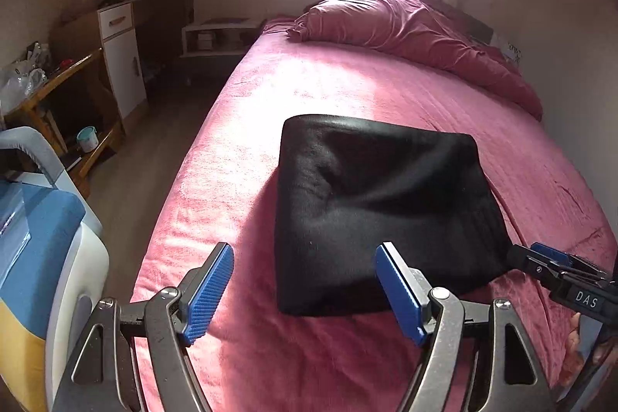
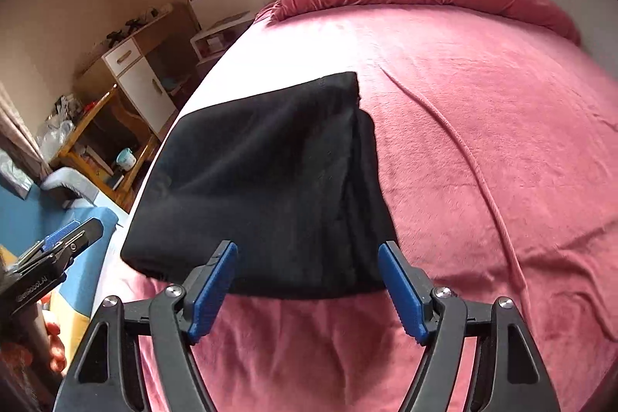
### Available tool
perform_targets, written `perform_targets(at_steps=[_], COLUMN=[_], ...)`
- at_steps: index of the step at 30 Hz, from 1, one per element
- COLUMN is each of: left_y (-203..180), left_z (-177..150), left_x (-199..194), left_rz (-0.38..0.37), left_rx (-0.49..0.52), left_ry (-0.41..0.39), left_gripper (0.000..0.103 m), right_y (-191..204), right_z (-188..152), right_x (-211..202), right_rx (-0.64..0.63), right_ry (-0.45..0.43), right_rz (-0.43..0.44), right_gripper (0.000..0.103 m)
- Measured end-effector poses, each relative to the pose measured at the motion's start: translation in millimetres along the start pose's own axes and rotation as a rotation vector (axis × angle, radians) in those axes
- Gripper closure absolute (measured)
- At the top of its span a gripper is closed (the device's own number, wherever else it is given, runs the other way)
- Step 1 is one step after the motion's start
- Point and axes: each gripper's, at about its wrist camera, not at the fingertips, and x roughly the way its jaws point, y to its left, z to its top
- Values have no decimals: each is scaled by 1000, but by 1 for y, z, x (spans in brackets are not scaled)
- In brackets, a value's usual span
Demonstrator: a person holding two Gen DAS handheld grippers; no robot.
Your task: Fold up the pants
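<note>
The black pants [image 1: 382, 211] lie folded into a compact square on the pink bed cover [image 1: 328, 91]; they also show in the right wrist view [image 2: 266, 184]. My left gripper [image 1: 305, 290] is open and empty, just short of the bundle's near left corner. My right gripper [image 2: 309, 290] is open and empty at the bundle's near edge, the fingers straddling its near right part. The right gripper also shows at the right edge of the left wrist view [image 1: 548, 263]. The left gripper shows at the left edge of the right wrist view [image 2: 65, 238].
A bunched pink duvet [image 1: 417, 33] lies at the head of the bed under a bright window. A white cabinet [image 1: 123, 64], a wooden table [image 1: 65, 83] with clutter and a blue and white object [image 1: 42, 257] stand left of the bed. A wall runs along the right.
</note>
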Motion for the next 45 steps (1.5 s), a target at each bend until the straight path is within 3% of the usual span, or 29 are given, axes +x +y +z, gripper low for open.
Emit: perform_targets(at_steps=[9, 17, 28, 45], left_y=[-12, -12, -15, -21], left_z=[-42, -57, -61, -62], left_x=[-35, -50, -64, -65], left_rz=[25, 21, 5, 35], left_rx=[27, 25, 29, 52], left_ry=[-11, -16, -43, -44], left_gripper=[26, 26, 26, 25], right_y=[25, 28, 39, 40], right_z=[-44, -68, -69, -72], right_x=[-5, -17, -37, -35], right_rx=[-26, -32, -65, -72], right_ry=[7, 1, -50, -40], right_rz=[-51, -132, -156, -166], right_gripper=[26, 23, 20, 20])
